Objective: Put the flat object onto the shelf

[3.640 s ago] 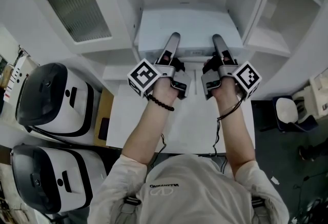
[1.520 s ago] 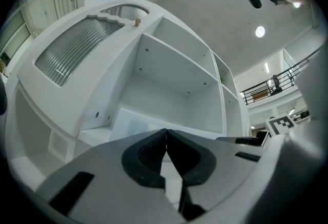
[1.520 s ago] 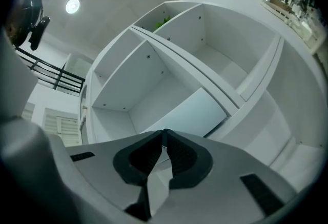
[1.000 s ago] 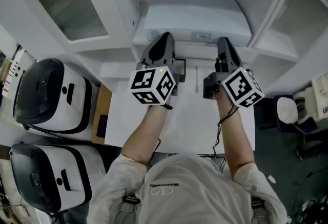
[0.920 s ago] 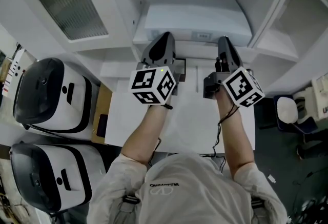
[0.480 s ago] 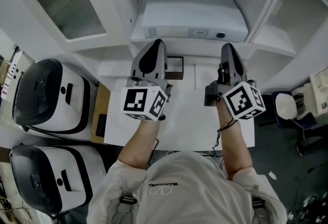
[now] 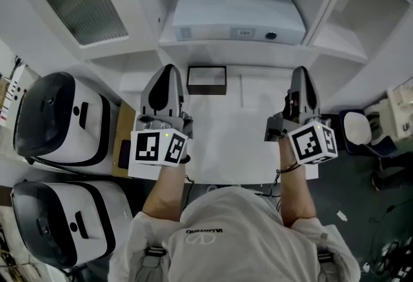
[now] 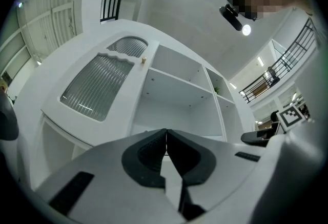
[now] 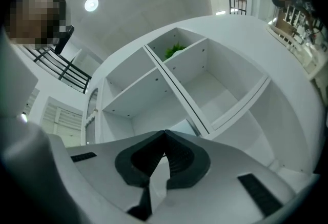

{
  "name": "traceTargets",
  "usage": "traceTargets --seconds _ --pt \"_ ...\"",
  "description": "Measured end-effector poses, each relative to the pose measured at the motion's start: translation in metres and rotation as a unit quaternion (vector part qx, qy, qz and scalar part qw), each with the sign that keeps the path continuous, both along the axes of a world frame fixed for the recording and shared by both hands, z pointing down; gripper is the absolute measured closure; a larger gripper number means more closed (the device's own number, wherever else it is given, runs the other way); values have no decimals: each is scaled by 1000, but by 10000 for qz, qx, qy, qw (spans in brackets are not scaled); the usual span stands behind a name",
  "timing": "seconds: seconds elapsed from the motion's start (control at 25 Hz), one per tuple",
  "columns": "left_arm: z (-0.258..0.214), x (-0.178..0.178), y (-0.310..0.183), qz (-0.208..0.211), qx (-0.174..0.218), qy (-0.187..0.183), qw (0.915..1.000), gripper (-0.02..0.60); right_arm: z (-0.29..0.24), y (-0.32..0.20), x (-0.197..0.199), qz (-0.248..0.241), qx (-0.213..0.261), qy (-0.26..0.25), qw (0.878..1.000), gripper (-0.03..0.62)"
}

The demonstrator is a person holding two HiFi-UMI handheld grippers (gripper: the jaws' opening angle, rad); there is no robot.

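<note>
**Box on the shelf, both grippers back over the table**

The box (image 7: 232,16) lies flat on the shelf (image 7: 226,50) of the white cabinet, its front face with the small labels and a dark round spot turned toward the person. Nothing touches it.

A few seconds ago both grippers reached up to the box at the shelf's front edge. A second ago they were just in front of it. Now they have come back toward the person and hang over the white table (image 7: 226,139), well apart from the box and wider apart from each other than before.

The left gripper (image 7: 169,70) has its jaws pressed together with nothing between them. The right gripper (image 7: 302,71) is the same, pads meeting at the tips and empty. Both point up toward the cabinet's open compartments.

A small dark-rimmed frame (image 7: 206,79) on the table below the shelf, partly covered by the left gripper a second ago, now shows whole between the two grippers. Two black-and-white machines (image 7: 55,119) stand left of the table.
</note>
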State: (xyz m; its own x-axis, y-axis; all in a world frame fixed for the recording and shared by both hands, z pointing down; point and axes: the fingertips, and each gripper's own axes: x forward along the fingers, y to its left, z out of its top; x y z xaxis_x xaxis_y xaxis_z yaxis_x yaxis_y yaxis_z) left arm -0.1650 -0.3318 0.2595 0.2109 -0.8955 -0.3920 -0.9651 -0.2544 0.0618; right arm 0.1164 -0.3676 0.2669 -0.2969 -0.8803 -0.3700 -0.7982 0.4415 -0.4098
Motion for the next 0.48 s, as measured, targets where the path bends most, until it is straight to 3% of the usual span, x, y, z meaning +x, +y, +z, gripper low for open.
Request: traceTargets --seconds 0.48 --pt "20 2 11 -73 -158 -181 9997 577 14 14 18 21 -54 175 9998 585"
